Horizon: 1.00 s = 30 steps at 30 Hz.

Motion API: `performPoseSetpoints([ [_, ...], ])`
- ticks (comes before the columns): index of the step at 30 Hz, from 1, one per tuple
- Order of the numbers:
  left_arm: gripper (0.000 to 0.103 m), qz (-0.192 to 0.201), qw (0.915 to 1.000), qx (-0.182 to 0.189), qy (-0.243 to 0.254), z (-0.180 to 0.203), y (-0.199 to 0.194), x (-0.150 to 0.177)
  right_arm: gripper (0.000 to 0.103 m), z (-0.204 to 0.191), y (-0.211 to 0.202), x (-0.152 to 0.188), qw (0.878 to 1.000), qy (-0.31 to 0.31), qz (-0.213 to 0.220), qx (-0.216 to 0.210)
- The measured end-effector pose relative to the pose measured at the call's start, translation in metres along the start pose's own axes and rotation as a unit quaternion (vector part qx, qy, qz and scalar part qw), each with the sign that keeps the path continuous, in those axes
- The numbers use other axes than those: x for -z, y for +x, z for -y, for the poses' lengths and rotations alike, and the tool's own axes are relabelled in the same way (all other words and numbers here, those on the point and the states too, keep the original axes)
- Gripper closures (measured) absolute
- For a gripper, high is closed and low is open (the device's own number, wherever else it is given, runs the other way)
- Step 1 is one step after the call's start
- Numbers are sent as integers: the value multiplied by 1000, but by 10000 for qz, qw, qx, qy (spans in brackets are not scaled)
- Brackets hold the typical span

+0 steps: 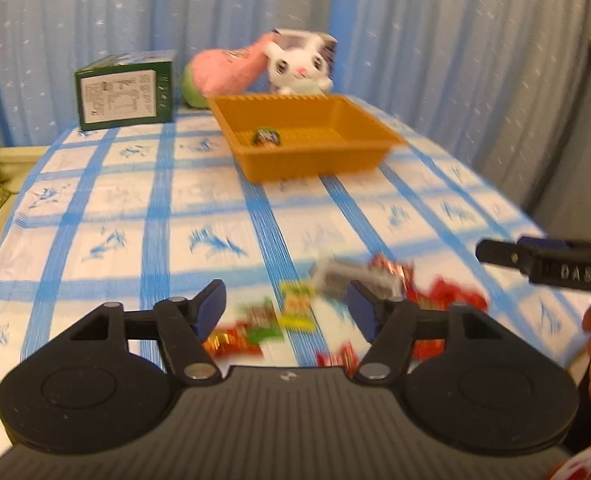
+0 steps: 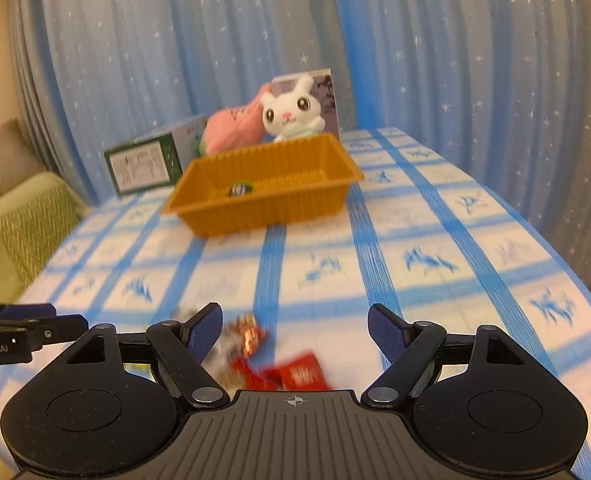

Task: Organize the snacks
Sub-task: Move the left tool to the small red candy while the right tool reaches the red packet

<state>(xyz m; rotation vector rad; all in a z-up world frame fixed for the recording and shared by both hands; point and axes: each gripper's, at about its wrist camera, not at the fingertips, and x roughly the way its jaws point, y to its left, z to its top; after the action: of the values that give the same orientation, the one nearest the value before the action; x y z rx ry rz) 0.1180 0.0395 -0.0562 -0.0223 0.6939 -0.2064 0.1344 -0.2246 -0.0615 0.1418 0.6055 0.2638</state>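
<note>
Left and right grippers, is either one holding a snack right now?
No. The left gripper and right gripper are both open over the loose wrapped snacks, holding nothing.

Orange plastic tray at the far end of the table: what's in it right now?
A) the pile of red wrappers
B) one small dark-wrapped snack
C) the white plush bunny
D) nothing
B: the orange plastic tray holds only one small dark-wrapped snack; the red wrappers lie near the grippers, the white plush bunny sits behind it.
</note>
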Motion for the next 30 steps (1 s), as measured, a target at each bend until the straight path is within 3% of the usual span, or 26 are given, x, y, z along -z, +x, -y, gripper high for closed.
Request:
performPoseSetpoints([
  [6, 38, -358, 9938, 351, 993, 23, 5, 26, 23, 9, 0, 18, 9994, 150, -299, 84],
  [12, 38, -522, 9721, 134, 2284, 46, 24, 39, 23, 9, 1, 18, 9994, 203, -244, 98],
  [14, 39, -557, 9675, 34, 2465, 48, 32, 41, 23, 8, 3, 18, 9994, 191, -255, 102],
  [20, 47, -590, 9699, 101, 2360, 45, 48, 37, 23, 14, 7, 19, 9988, 323, -338, 162],
  [25, 77, -690, 9751, 279, 2089, 46, 53, 32, 23, 14, 11, 20, 9985, 357, -378, 172],
  [30, 84, -837, 9829, 282, 1615, 44, 52, 31, 23, 14, 13, 20, 9984, 326, -417, 183],
])
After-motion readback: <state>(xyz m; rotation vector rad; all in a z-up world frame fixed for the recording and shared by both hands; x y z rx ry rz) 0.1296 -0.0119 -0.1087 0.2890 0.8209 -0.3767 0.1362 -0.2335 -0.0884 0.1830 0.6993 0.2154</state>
